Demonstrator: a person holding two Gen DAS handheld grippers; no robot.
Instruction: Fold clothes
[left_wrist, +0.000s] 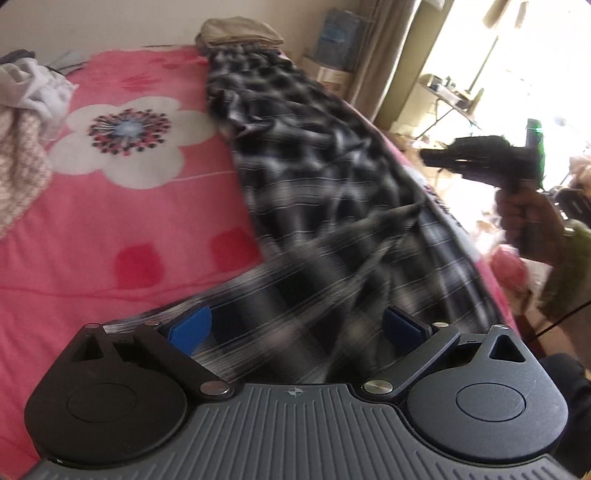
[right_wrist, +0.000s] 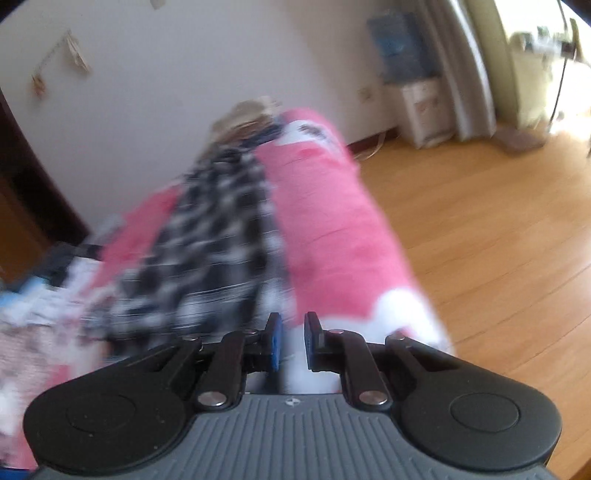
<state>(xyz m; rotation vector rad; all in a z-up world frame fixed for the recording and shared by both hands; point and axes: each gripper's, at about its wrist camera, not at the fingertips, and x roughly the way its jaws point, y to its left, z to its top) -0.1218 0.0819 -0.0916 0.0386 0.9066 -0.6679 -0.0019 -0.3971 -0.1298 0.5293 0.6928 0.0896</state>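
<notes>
Two views, both blurred in parts.

Left wrist view first. Left gripper released, blue fingers spread wide apart. Between and below them, a black-and-white plaid garment, not pinched by either pad. Stretched long over a pink blanket, from just in front of the gripper up to the far end of the bed, close along the right edge, with many wrinkles. At that far end, a beige folded cloth, touching the plaid. Left of the garment, a big white flower print on the blanket; farther left, a loose pile of clothes. At the right, beyond the bed edge, the right gripper up in the air in a hand, well apart from the garment, with a green sleeve behind.

Right wrist view next. Right gripper nearly closed but with a narrow gap between its fingers, nothing visible inside. Ahead and to the left, the plaid garment on the pink blanket, not touched. At the right, a wooden floor and a water dispenser by the wall.
</notes>
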